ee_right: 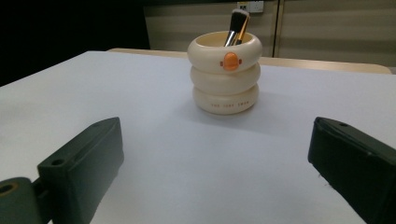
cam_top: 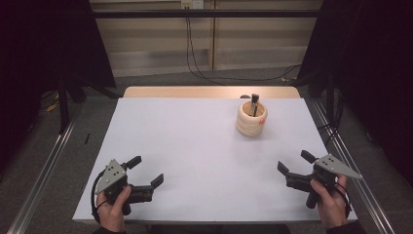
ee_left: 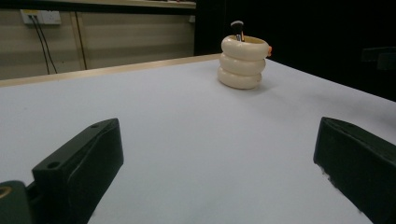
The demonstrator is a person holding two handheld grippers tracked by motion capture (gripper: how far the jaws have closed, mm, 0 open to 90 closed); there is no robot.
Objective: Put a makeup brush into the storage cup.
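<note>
Left tongs (cam_top: 147, 169), black two-jaw type with grey three-cornered plate: held in the left hand (cam_top: 113, 210) at the near left of the white bench (cam_top: 195, 146), jaws spread wide, nothing between them. Right tongs (cam_top: 293, 163), same make: held in the right hand (cam_top: 331, 204) at the near right, jaws likewise wide apart and empty.

Cream holder shaped as three stacked rings (cam_top: 252, 118): upright on the far right part of the bench, well apart from both tongs. It contains a black-handled makeup brush (cam_top: 254, 103), leaning, bristles up.

High view: both hands and the wooden strip along the bench's far edge. Right gripper view: an orange duck-bill knob (ee_right: 229, 61) on the top ring and small lettering on the bottom ring, too small to read. Left gripper view: the knob seen only as an orange speck at the rim.
</note>
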